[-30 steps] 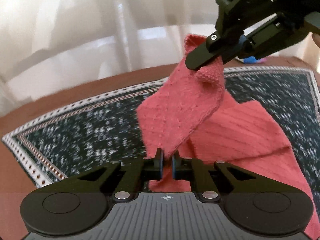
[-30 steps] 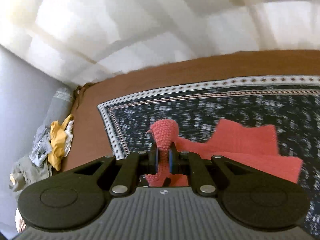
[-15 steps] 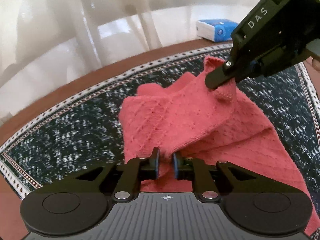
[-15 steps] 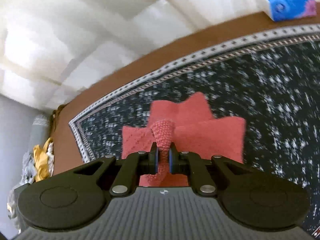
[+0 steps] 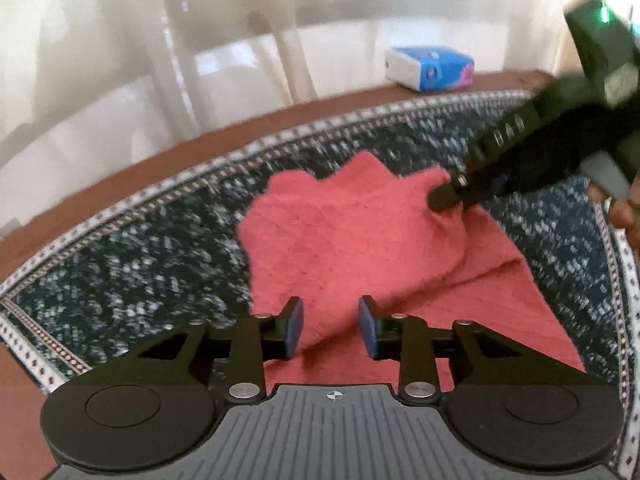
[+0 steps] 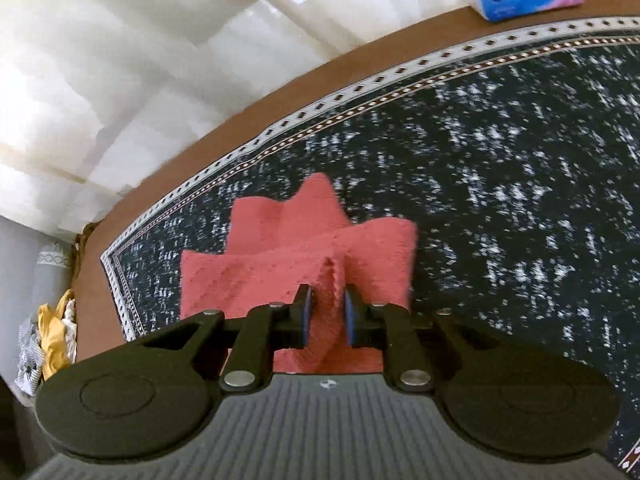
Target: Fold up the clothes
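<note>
Lying folded on patterned rug (image 5: 120, 248): red knit garment (image 5: 360, 240), centre of left view.

Left gripper (image 5: 330, 326): jaws just opening, standing apart, cloth edge between pads, untouched.

Right gripper (image 6: 326, 314): jaws just opening, narrow gap, raised knit ridge between, probably no longer pinched.

Risking: ridge snagging on pad during withdrawal toward 6 o'clock, dragging top layer, undoing fold. Corners at 12 o'clock sitting uneven, possibly needing smoothing.

A second ago both tools held the red knit garment (image 5: 352, 240) pinched and lifted, with a flap hanging between them. Now that flap is folded over and lies on the patterned cloth (image 5: 120, 248). The left tool (image 5: 330, 326) has just been opening, its pads clear of the fabric. The right tool (image 6: 326, 314) has come down low and has just begun opening, a ridge of fabric standing between its pads.
</note>
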A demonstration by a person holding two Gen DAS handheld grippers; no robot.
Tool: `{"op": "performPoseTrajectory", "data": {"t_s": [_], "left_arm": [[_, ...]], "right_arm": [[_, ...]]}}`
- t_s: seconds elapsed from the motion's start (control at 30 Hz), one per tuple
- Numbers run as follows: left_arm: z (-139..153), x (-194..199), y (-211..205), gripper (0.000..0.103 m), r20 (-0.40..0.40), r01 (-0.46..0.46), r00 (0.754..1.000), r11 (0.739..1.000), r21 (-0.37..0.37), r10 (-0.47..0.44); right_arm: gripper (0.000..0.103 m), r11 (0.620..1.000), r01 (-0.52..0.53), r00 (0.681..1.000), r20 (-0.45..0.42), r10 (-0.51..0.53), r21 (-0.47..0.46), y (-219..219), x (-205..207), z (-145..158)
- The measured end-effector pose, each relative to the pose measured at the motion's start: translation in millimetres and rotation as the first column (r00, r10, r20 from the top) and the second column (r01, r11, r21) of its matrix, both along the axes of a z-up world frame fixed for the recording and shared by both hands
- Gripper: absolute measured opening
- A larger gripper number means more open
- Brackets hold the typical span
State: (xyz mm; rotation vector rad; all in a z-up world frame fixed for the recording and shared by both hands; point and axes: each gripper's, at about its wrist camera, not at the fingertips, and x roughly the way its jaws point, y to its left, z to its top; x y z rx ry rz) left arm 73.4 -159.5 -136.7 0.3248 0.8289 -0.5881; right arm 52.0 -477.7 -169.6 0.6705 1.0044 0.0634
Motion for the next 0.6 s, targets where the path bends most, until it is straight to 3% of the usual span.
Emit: {"op": "performPoseTrajectory", "data": {"t_s": [0.1, 0.17, 0.23, 0.33, 0.47, 0.6], "left_arm": [[10.6, 10.5, 15.1, 0.053, -0.009, -0.068, 0.998, 0.996, -0.056, 0.067], [10.7, 21.8, 18.7, 0.054, -0.015, -0.103, 0.995, 0.993, -0.065, 0.102], [3.9, 37.3, 16.6, 0.054, -0.034, -0.123, 0.992, 0.991, -0.056, 0.121], [-9.1, 60.8, 9.9, 0.054, -0.104, -0.130, 0.987, 0.989, -0.068, 0.123], [-19.4, 75.9, 2.4, 0.054, -0.128, -0.115, 0.986, 0.991, -0.071, 0.106], [-28.1, 86.0, 2.7, 0.053, -0.164, -0.117, 0.981, 0.990, -0.079, 0.103]], "right_arm": [[0.024, 1.000, 0.012, 1.000, 0.008, -0.012, 0.000, -8.2, -8.4, 2.0], [0.024, 1.000, 0.025, 1.000, 0.014, -0.025, -0.009, -13.6, -14.0, 5.4], [0.031, 0.999, 0.041, 0.999, 0.022, -0.040, -0.024, -17.8, -20.0, 10.2], [0.035, 0.998, 0.048, 0.997, 0.053, -0.047, -0.030, -19.3, -25.8, 17.7], [0.054, 0.996, 0.029, 0.998, 0.056, -0.024, -0.088, -13.3, -23.4, 19.0], [0.054, 0.996, 0.033, 0.999, 0.038, -0.030, -0.079, -13.0, -17.8, 9.5]]}}
